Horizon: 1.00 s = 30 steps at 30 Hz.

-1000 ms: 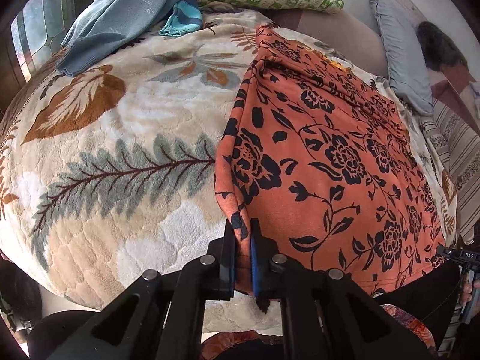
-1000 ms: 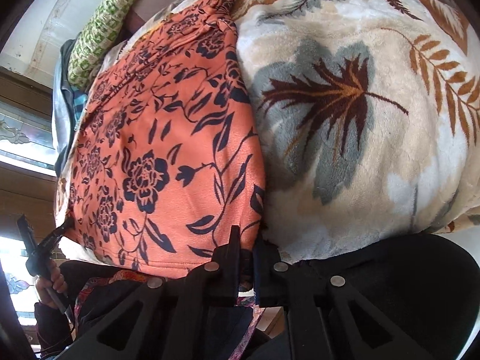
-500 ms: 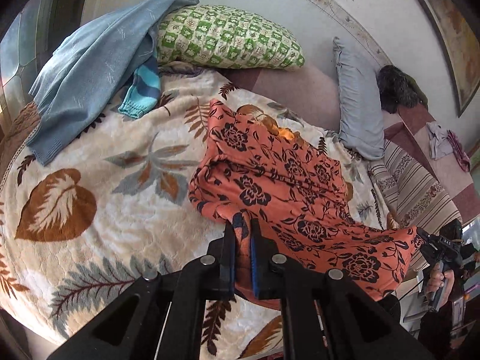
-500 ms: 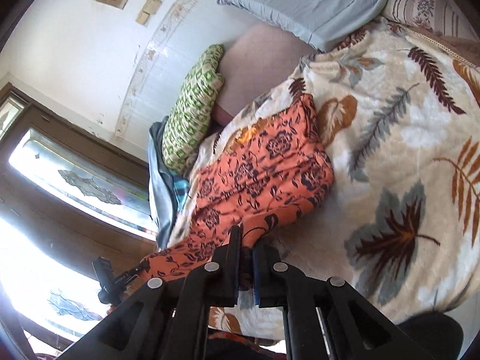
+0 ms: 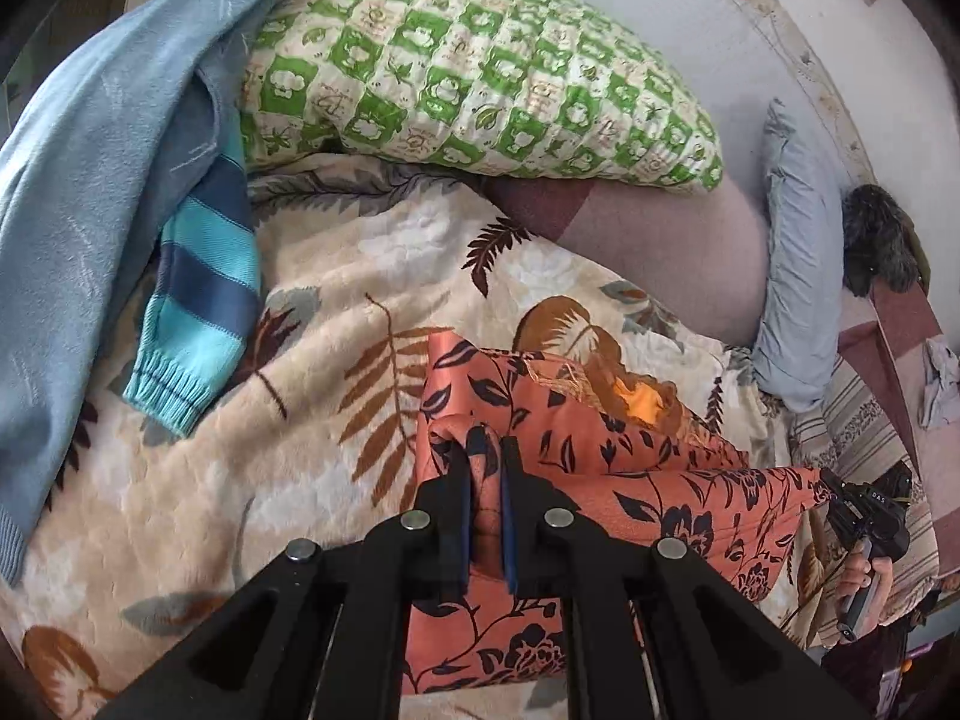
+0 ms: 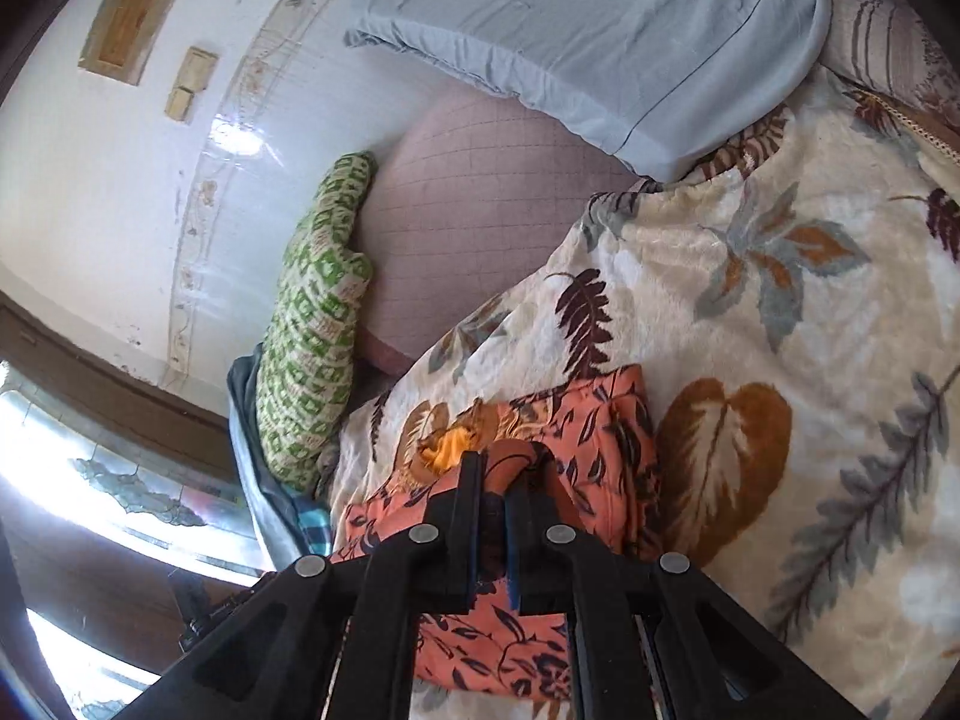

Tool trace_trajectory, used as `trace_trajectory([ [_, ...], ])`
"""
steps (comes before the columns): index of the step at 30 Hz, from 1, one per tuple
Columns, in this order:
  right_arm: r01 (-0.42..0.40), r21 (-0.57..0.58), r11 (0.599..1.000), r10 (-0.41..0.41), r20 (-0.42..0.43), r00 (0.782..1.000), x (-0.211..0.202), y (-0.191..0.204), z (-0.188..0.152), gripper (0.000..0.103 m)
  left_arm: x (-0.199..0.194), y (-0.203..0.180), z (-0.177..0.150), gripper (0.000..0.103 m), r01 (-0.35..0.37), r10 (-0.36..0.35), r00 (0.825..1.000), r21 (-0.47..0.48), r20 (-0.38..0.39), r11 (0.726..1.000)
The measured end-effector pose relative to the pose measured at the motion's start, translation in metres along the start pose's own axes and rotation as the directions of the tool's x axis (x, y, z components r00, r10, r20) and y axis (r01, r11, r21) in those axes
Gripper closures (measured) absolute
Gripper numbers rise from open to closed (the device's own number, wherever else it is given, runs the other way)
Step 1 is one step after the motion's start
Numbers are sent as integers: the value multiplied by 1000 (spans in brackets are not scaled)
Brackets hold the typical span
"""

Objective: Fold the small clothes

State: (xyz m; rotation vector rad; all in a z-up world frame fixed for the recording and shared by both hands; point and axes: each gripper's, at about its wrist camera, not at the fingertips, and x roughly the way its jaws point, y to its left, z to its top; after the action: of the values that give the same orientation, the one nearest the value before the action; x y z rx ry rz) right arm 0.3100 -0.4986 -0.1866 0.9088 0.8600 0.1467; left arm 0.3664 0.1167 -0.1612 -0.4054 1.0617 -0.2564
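Observation:
An orange garment with a black flower print (image 5: 630,468) lies on a leaf-patterned blanket (image 5: 240,468) on a bed. My left gripper (image 5: 485,450) is shut on one corner of its near hem, carried up over the far part of the cloth. My right gripper (image 6: 493,474) is shut on the other hem corner of the same garment (image 6: 594,438). The cloth is doubled over itself between the two grippers. The right gripper also shows at the right edge of the left wrist view (image 5: 840,495), gripping the cloth.
A light blue sweater (image 5: 90,180) with a striped blue sleeve (image 5: 198,312) lies at the left. A green checked pillow (image 5: 480,78) and a grey-blue pillow (image 5: 798,252) sit by the wall. A striped sheet (image 5: 852,426) lies at the right.
Both grippers have lifted the near hem and carried it forward towards the pillows, so the garment went from lying spread out to being folded over on itself.

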Motion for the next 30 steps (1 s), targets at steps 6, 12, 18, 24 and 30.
trace_trajectory([
  [6, 82, 155, 985, -76, -48, 996, 87, -61, 34, 94, 83, 21, 26, 89, -81, 75, 994, -68, -74, 994],
  [12, 52, 120, 991, -66, 116, 991, 71, -71, 36, 92, 44, 38, 28, 70, -56, 71, 991, -131, 116, 990],
  [18, 135, -83, 987, -116, 202, 973, 0, -27, 22, 68, -11, 8, -1, 41, -104, 105, 981, -16, 164, 994],
  [24, 143, -354, 924, -188, -95, 978, 55, 33, -61, 68, 39, -38, -60, 31, -106, 109, 994, 117, -20, 987],
  [30, 129, -442, 888, -253, -234, 939, 145, 56, -104, 68, 91, -64, -55, 31, -101, 117, 987, 143, -111, 985],
])
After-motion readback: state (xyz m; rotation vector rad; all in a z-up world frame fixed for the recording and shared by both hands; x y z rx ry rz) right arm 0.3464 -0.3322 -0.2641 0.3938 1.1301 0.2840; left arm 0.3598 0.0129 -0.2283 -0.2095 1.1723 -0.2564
